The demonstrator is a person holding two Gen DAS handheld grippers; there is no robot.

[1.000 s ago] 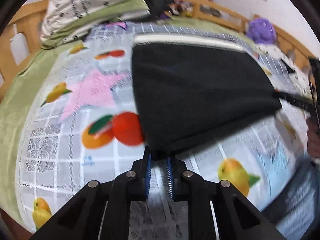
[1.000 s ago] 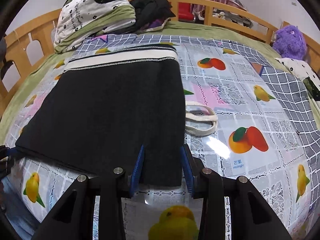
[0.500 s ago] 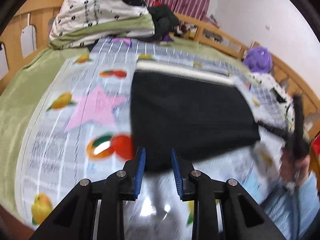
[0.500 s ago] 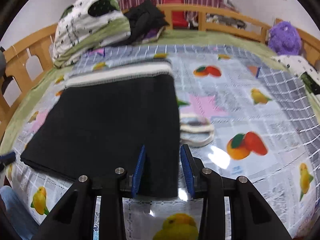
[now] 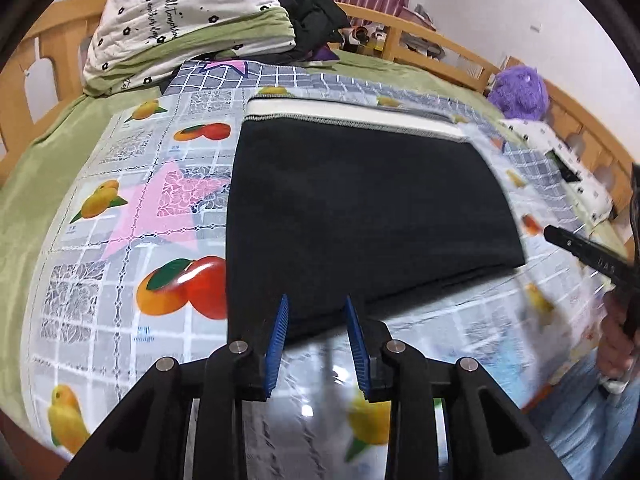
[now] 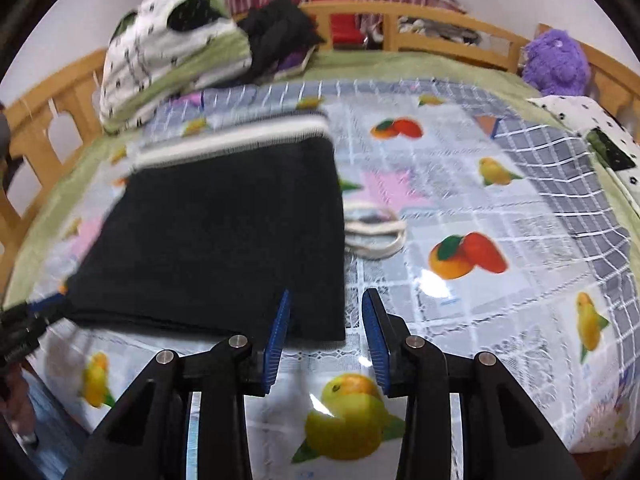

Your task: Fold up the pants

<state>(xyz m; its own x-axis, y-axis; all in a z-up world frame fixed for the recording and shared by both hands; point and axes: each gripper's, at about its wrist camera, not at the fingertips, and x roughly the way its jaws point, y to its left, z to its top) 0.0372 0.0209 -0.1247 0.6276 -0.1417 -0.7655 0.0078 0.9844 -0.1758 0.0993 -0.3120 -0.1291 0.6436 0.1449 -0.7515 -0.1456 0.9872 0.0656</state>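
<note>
Black pants (image 5: 360, 208) lie folded flat on the fruit-print bed cover (image 5: 132, 240), with their white waistband (image 5: 352, 114) at the far end. My left gripper (image 5: 316, 300) hovers just above the near left edge of the fold. Its jaws are opening and the blue pads touch no cloth. In the right wrist view the same pants (image 6: 224, 232) fill the left half, and my right gripper (image 6: 327, 294) stands open above their near right corner, gripping nothing. A white cord loop (image 6: 374, 236) lies just right of the pants.
A folded white-and-green quilt (image 5: 188, 24) and a heap of dark clothes (image 5: 316, 12) sit at the head of the bed. A purple plush toy (image 5: 518, 88) rests by the wooden rail (image 5: 440, 40). The person's jeans (image 5: 580, 420) show at the near right.
My left gripper let go of the near corner of the pants and its jaws spread. Both grippers lifted and drew back a little; the pants stayed flat.
</note>
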